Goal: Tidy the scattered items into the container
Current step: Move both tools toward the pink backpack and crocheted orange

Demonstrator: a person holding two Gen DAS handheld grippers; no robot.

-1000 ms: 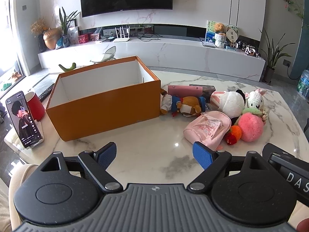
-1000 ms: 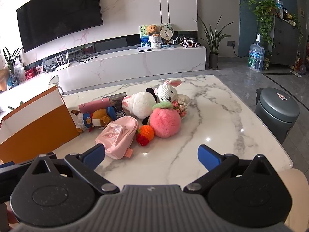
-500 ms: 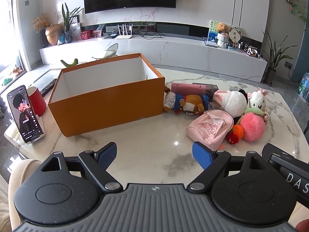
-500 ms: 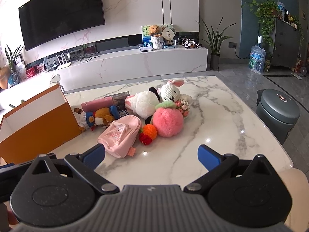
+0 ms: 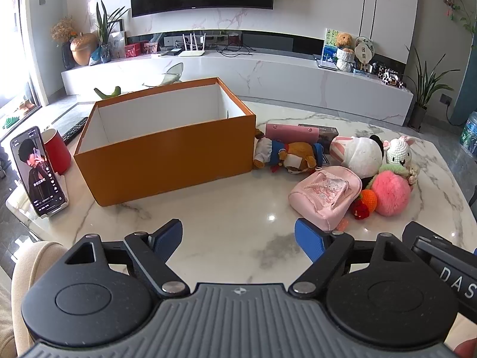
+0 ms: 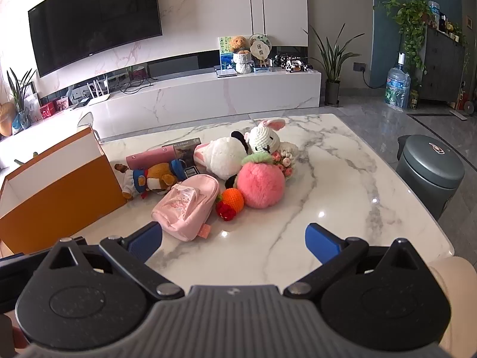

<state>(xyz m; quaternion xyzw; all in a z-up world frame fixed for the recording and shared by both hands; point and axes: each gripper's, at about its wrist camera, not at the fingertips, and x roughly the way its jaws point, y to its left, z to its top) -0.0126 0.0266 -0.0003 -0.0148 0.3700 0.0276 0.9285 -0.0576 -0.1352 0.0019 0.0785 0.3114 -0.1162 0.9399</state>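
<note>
Both hand-held grippers, left and right, are spread wide and empty, ready to move toys into the orange box.

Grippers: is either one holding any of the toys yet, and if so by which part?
Nothing is held. The left gripper and right gripper are both open over bare table, short of the pink backpack.

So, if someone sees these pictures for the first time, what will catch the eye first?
Probably the big open orange box on the left of the marble table. To its right lies a bright heap of toys, with a fluffy pink peach plush and a pink mini backpack in front.
</note>
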